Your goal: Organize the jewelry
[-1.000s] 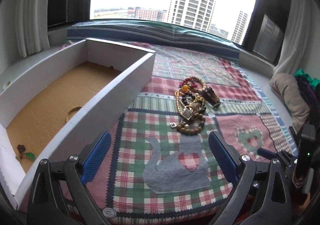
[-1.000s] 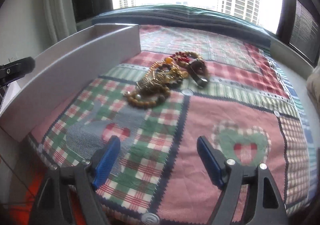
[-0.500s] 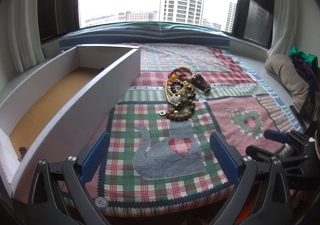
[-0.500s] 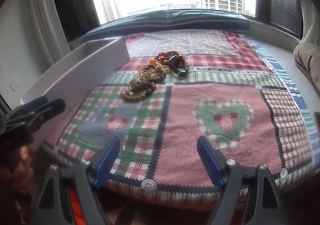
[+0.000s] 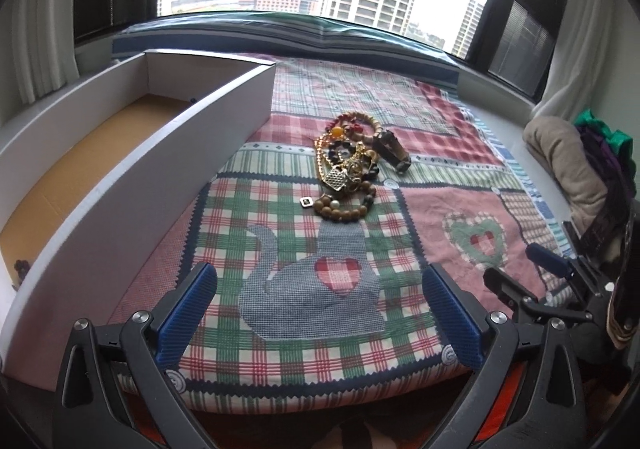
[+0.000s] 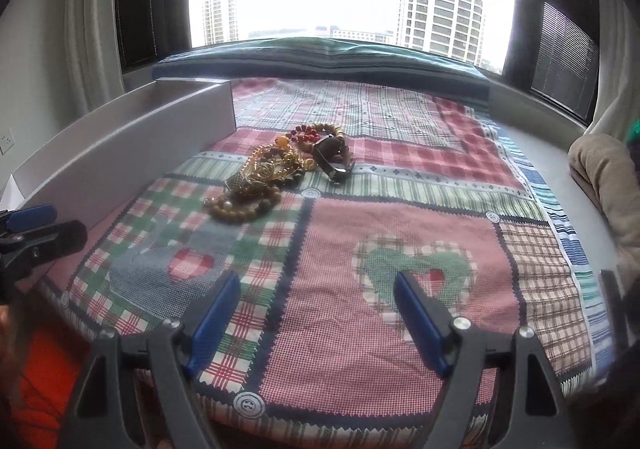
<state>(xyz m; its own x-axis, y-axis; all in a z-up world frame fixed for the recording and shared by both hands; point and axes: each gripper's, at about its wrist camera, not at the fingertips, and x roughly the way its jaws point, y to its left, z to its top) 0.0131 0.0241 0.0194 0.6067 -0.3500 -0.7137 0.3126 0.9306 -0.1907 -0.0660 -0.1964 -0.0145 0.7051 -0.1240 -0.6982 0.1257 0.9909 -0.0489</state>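
Your right gripper (image 6: 316, 313) hangs with its jaws wide apart over the near edge of the patchwork quilt (image 6: 400, 233). The jewelry pile (image 6: 276, 173) lies farther back on the quilt, just right of the white box (image 6: 132, 153); your left gripper (image 6: 36, 227) shows near the box's front end.

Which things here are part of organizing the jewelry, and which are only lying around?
For the job:
- jewelry pile
- watch
- white box
- left gripper, right gripper, both open

Lying about:
- patchwork quilt
- beige cloth

No readable text or numbers appear anywhere (both views checked).
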